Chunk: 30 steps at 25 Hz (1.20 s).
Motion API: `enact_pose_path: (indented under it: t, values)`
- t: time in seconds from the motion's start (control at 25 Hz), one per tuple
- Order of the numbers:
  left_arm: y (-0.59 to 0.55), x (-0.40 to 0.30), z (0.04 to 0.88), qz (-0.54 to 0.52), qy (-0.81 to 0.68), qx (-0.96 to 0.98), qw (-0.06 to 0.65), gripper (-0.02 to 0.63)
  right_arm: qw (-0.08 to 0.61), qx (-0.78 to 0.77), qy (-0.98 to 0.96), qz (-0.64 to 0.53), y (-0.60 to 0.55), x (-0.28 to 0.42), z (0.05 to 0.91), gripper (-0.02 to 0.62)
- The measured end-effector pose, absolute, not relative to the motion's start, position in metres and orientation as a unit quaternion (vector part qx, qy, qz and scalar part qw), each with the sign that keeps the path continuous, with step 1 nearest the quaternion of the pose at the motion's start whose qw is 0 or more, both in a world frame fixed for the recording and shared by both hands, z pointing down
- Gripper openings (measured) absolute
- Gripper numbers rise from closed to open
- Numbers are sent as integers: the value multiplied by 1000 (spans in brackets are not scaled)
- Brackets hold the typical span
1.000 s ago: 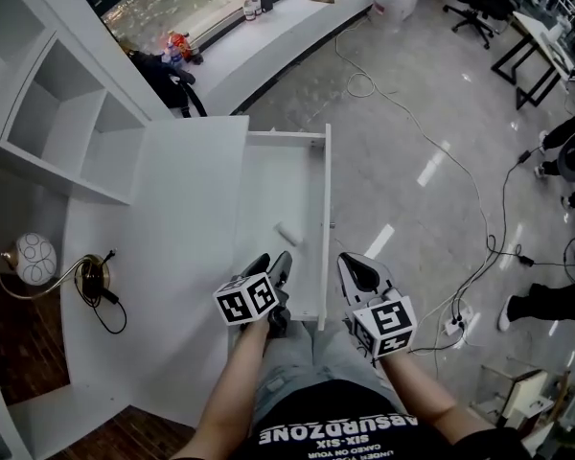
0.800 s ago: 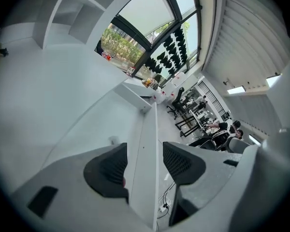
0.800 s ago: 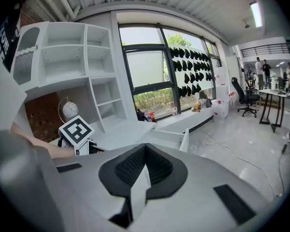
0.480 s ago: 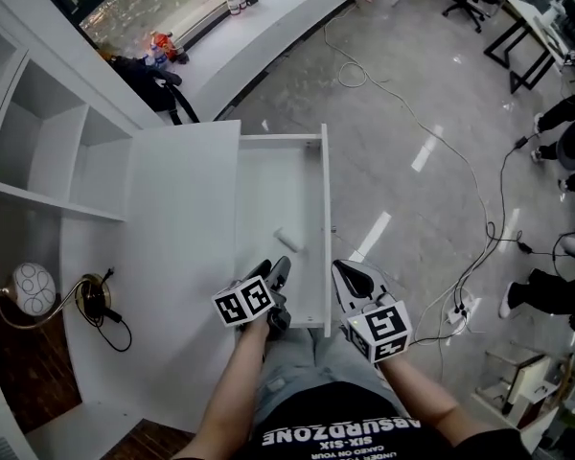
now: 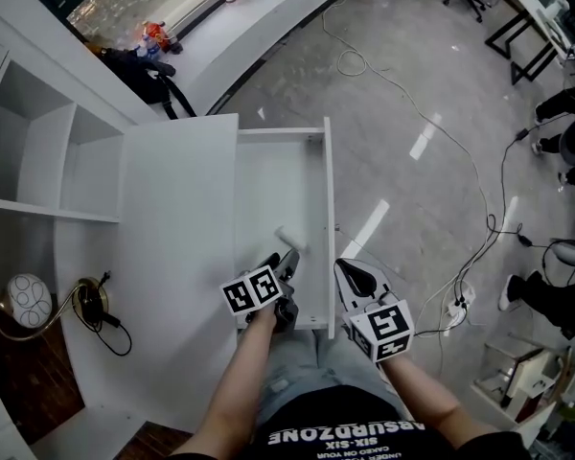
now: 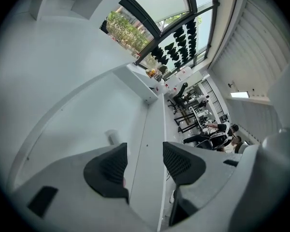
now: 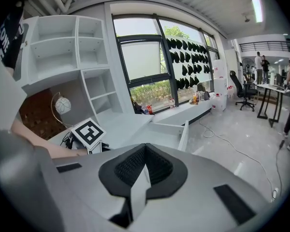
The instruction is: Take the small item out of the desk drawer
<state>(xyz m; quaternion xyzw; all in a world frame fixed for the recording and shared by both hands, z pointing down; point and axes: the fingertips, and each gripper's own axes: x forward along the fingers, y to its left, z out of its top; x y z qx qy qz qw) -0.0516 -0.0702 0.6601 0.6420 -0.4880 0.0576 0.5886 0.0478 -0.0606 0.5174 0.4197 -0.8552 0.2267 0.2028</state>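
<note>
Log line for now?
drawer: open | small item: inside, ungrasped | left tool: open, short of item | right tool: shut, outside drawer

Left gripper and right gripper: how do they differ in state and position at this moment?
The left gripper has its jaws apart; the right gripper has them together. The left gripper hangs over the open drawer, pointing toward the small white item; the right gripper sits outside the drawer's edge, over the floor. Both hold nothing.
</note>
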Motion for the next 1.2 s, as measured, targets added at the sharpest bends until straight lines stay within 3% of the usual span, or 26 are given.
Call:
enact_pose_path:
  t: [1.2]
  values:
    - [-95, -48, 760, 71, -490, 550, 672, 215, 231, 422, -844, 237, -81, 51, 545, -2]
